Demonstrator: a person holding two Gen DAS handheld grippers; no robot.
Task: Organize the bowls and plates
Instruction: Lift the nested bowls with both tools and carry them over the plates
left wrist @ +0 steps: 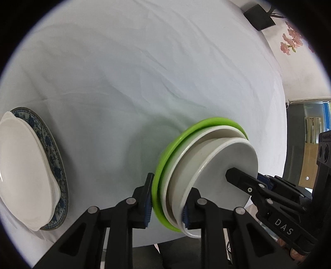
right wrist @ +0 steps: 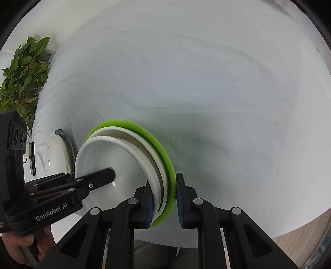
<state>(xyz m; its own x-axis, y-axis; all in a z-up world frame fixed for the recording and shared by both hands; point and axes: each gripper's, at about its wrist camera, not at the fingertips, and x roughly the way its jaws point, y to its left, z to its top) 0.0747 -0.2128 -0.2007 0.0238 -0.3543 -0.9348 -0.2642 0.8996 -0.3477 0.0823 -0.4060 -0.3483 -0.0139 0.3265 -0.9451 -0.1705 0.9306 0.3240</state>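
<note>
A stack of a green plate (left wrist: 165, 165), a white plate (left wrist: 206, 134) and a white bowl (left wrist: 223, 171) is held between both grippers above the white tablecloth. My left gripper (left wrist: 167, 204) is shut on the stack's near rim. My right gripper (right wrist: 164, 203) is shut on the opposite rim; the stack (right wrist: 128, 157) shows there too. One right finger (left wrist: 240, 178) reaches over the bowl, and one left finger (right wrist: 99, 179) lies inside it. A white bowl (left wrist: 22, 171) sits on a blue-patterned plate (left wrist: 58, 165) at the left.
The round table (left wrist: 144, 72) is covered in wrinkled white cloth. A green plant (right wrist: 22, 74) stands beyond its left edge in the right wrist view. Pink flowers (left wrist: 289, 43) and a black object (left wrist: 258, 17) are at the far right.
</note>
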